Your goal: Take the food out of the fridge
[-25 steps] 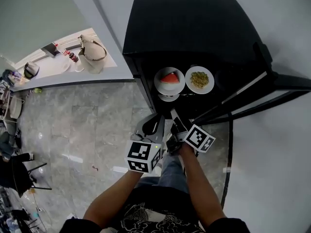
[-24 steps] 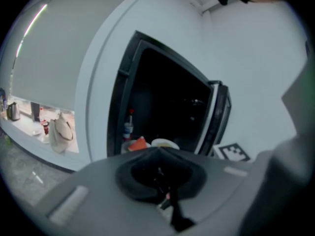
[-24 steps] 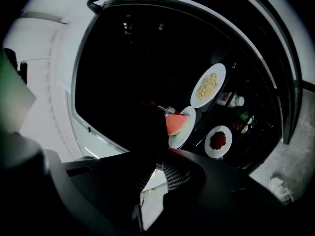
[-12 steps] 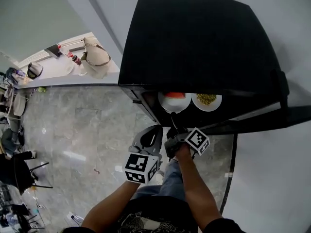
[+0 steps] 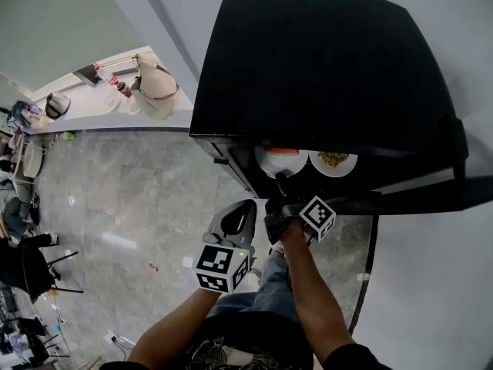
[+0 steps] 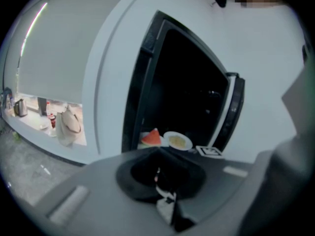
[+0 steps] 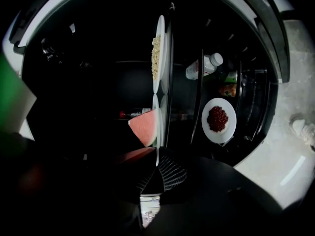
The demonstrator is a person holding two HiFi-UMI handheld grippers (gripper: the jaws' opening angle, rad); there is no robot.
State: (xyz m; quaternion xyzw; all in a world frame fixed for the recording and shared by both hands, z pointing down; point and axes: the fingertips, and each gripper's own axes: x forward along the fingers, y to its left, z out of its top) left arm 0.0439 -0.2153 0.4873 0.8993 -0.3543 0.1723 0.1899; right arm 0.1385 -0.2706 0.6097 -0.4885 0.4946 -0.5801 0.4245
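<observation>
the black fridge [image 5: 323, 68] is seen with its door swung open. two white plates are set side by side on one shelf: the watermelon plate [image 5: 281, 168], bearing a red wedge [image 7: 145, 126], and the grain plate [image 5: 339, 170], heaped with what may be rice. a plate of red beans [image 7: 218, 119] is kept on a lower shelf.

The left forearm [image 5: 173, 326] and right forearm [image 5: 308, 295] reach forward side by side. The right gripper [image 7: 156, 167], rolled on its side and ahead of the left, is closing its jaws on a plate rim [image 7: 158, 127] between them. The left gripper [image 6: 165, 200] hangs just beside it, jaws together, empty.
</observation>
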